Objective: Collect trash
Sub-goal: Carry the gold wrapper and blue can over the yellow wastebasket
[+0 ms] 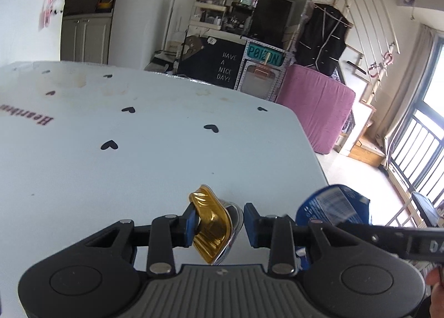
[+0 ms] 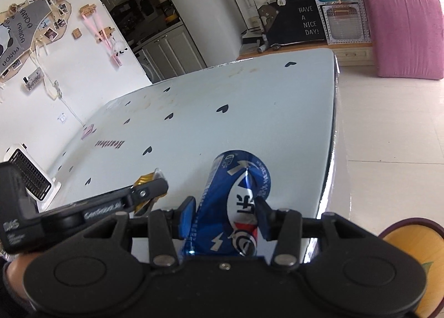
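Note:
A crumpled gold foil cup (image 1: 211,223) sits between the fingers of my left gripper (image 1: 219,223), just above the pale table (image 1: 138,157). The left pad touches it; a small gap shows at the right pad. My right gripper (image 2: 226,216) is shut on a crushed blue drink can (image 2: 236,201), held over the table's near edge. The can also shows in the left wrist view (image 1: 331,207), right of my left gripper. The gold cup shows in the right wrist view (image 2: 144,179), behind the left gripper's finger.
The table top (image 2: 222,101) has black heart prints and faint stains. A pink cushion (image 2: 405,32) leans at the far right on the tiled floor. A white heater (image 2: 30,176) stands left of the table. A round yellow stool (image 2: 416,262) is at lower right.

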### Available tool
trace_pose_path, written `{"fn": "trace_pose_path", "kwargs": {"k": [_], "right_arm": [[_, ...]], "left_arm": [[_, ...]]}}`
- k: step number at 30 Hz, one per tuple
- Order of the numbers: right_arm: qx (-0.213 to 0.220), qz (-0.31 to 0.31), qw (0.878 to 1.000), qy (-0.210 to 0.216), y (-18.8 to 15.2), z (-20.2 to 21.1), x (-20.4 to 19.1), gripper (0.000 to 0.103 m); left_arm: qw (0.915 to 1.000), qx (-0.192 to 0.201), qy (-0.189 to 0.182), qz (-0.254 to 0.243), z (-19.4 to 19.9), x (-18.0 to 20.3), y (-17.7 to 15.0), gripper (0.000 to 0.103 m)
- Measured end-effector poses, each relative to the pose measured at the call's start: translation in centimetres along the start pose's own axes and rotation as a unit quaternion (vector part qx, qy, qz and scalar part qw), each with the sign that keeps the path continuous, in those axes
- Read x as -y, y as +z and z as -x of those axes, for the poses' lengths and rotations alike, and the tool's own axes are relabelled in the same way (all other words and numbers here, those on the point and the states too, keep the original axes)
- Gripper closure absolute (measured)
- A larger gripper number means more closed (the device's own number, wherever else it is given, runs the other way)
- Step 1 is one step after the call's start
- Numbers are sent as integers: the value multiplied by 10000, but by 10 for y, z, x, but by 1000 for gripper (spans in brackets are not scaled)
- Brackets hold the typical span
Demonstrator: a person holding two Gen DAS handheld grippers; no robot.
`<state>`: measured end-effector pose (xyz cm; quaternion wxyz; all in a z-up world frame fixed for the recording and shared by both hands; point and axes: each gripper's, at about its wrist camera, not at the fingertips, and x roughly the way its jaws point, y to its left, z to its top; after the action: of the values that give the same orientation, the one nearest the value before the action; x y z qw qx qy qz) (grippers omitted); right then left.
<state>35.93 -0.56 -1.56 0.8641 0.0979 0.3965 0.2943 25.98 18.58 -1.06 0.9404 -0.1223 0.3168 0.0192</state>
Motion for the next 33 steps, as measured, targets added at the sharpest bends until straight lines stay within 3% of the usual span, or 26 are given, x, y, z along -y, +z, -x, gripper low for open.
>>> {"fn": "trace_pose_path", "kwargs": {"k": [8,17,26,33], "right_arm": [[216,-9,9997,-123,-16,33,-5,56],[526,359,9977,-211,-29,70,-15,56],[789,489,9952,-294,-37,101,-17,56],[924,390,9936,-529,-46,127,7,56]], "left_arm": [[9996,215,69,-169,44,16,-12,67],[9996,270,68,6,73,23,-16,67],[9994,324,-44,-107,87,38,-21,67],[9989,265,-262,-270,80,68,-25,67]]}}
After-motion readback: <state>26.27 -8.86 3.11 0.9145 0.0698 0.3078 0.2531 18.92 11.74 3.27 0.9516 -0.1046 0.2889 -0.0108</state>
